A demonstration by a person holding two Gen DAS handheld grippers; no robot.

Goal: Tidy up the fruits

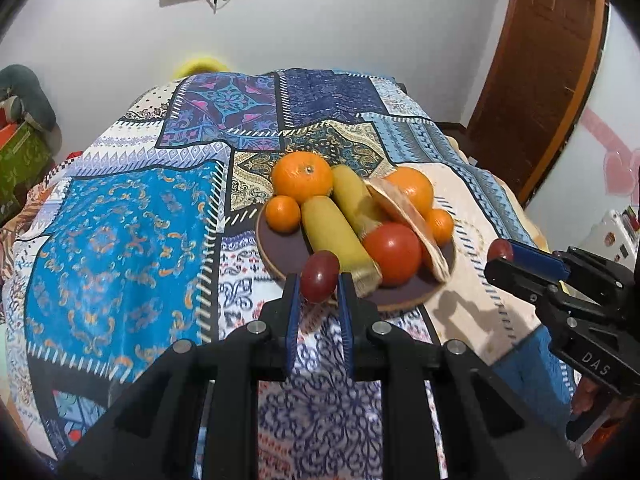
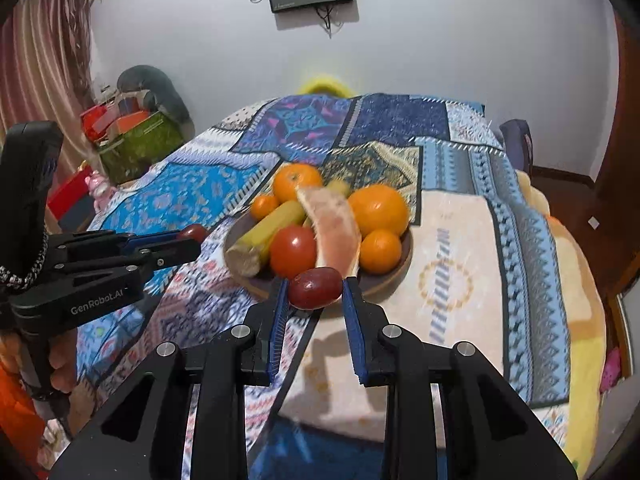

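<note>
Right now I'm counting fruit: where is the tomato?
The tomato lies on the plate, at its near edge, between the yellow fruit and the pomelo slice.

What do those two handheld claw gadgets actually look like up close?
Both are matte black plastic tools with silver screw heads. The left gripper and right gripper each end in two fingers lined with ribbed blue pads. One body reads "GenRobot.AI" in white; the other shows "DAS". A black-and-white braided cord hangs by the left one.
</note>
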